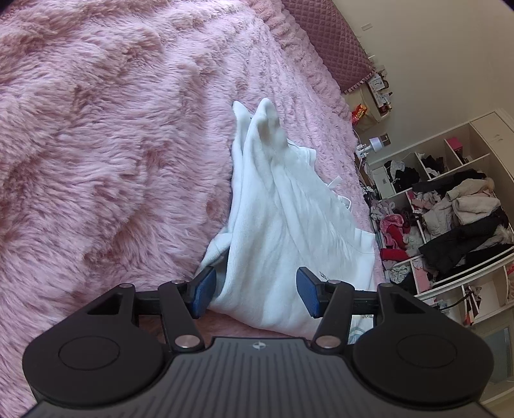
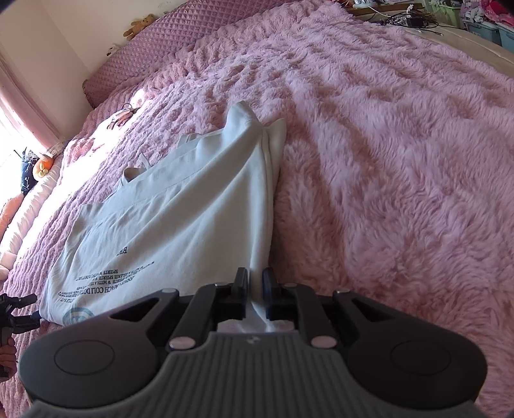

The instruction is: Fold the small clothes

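A white garment (image 1: 276, 218) with black printed text lies partly folded on the pink fluffy blanket (image 1: 96, 144). My left gripper (image 1: 256, 291) stands open over its near edge. The cloth passes between the blue pads (image 1: 204, 291), and the right-hand pad stands clear of it. In the right wrist view the same garment (image 2: 180, 218) stretches away to the upper left. My right gripper (image 2: 255, 286) is shut on a raised fold at the garment's near right corner. The left gripper (image 2: 16, 312) shows at the far left edge, by the printed hem.
A quilted purple headboard (image 2: 154, 41) with a small stuffed toy (image 2: 139, 25) runs along the far side of the bed. A small pink item (image 2: 122, 115) lies beyond the garment. Open shelves (image 1: 449, 209) crammed with clothes stand past the bed's edge.
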Available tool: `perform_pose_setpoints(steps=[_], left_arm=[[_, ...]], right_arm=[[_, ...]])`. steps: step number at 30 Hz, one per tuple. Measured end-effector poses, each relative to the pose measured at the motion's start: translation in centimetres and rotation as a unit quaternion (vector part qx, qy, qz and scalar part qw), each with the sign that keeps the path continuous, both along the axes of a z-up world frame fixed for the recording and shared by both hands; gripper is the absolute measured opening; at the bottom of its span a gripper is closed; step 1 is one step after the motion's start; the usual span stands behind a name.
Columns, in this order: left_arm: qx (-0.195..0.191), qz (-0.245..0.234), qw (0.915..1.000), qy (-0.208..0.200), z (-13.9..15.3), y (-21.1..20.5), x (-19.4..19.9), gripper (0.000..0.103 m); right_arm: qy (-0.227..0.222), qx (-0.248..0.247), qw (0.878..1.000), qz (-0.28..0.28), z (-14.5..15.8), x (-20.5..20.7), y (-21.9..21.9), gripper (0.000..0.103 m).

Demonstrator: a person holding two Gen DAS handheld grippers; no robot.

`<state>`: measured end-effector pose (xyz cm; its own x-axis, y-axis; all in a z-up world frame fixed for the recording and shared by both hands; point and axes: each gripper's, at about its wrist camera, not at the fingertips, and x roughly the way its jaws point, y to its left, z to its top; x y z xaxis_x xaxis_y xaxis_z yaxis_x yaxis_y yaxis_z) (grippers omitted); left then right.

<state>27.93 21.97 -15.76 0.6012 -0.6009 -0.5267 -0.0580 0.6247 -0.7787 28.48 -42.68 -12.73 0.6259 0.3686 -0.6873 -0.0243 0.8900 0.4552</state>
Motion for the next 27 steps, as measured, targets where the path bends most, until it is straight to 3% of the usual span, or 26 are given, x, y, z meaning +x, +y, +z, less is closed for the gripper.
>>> perform_pose_setpoints(steps=[3,5,6,8,13,18,24,26,27], left_arm=[[0.005,-0.007,0.9999,-0.006,-0.1,-0.7,0.5,0.061],[0.029,-0.011,0.9989,-0.035,0.6,-1.4,0.2,0.035],[0.045,-0.018,0.9977,-0.047,1.0,-1.8,0.0,0.004],[0.063,-0.021,0.9953,-0.07,1.9,-2.3,-0.7,0.002],[0.042,0.0,0.9939,-0.102,3.5,-1.6,-3.2,0.002],[0.091,-0.004,0.9957,-0.012,0.6,-1.5,-2.5,0.003],[0.084,-0.007,0.9964,0.011,-0.2,-1.4,-2.1,0.004],[0.099,-0.006,0.9951,0.004,1.2,-0.9,-2.5,0.007],[0.11,-0.003,0.9939,-0.007,2.0,-0.6,-2.8,0.007]], right_arm=[[0.002,0.002,1.0,-0.001,-0.1,0.1,0.0,0.007],[-0.002,-0.005,1.0,-0.002,0.0,0.0,0.2,0.002],[-0.004,-0.009,1.0,-0.002,0.1,-0.2,0.3,0.001],[-0.015,-0.018,1.0,-0.001,0.7,-0.5,0.4,0.001],[-0.06,0.003,0.998,-0.012,3.3,-3.1,-1.0,0.001],[-0.031,-0.018,0.999,-0.016,1.8,-3.9,-1.5,0.001],[0.001,-0.006,0.999,-0.044,-1.5,-3.5,-1.7,0.002],[-0.001,-0.015,0.998,-0.053,-1.1,-3.7,-1.7,0.019],[-0.009,-0.028,0.998,-0.054,-0.6,-4.0,-1.5,0.022]])
